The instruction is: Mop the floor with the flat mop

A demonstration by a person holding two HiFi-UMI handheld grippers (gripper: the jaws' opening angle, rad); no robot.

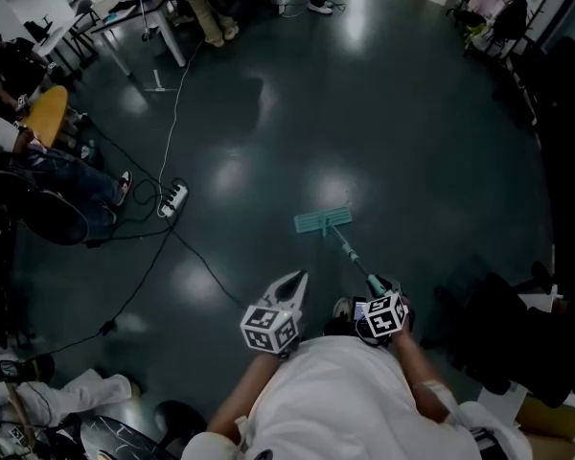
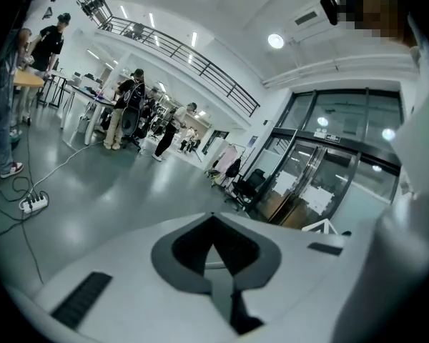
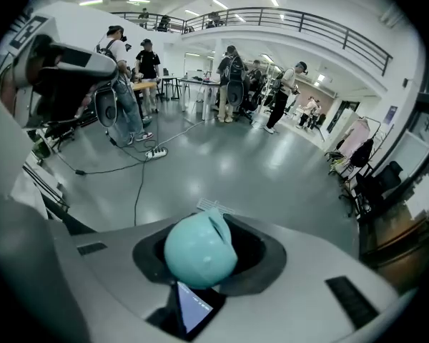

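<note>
The flat mop has a teal head (image 1: 323,221) lying flat on the dark glossy floor (image 1: 402,132) ahead of me. Its thin handle (image 1: 351,254) slopes back to my right gripper (image 1: 376,284), which is shut on the handle's teal top end. In the right gripper view that rounded end (image 3: 200,252) fills the space between the jaws of the right gripper (image 3: 209,227), and the mop head (image 3: 214,206) peeks out beyond it. My left gripper (image 1: 297,278) hangs left of the handle, apart from it. Its jaws are shut and hold nothing; in its own view the left gripper (image 2: 213,219) points across the hall.
A white power strip (image 1: 172,199) with black and white cables lies on the floor to the left. A seated person (image 1: 72,175) and tables (image 1: 139,12) are at the far left. Dark chairs and bags (image 1: 503,329) stand on the right. More people stand at the back (image 3: 232,81).
</note>
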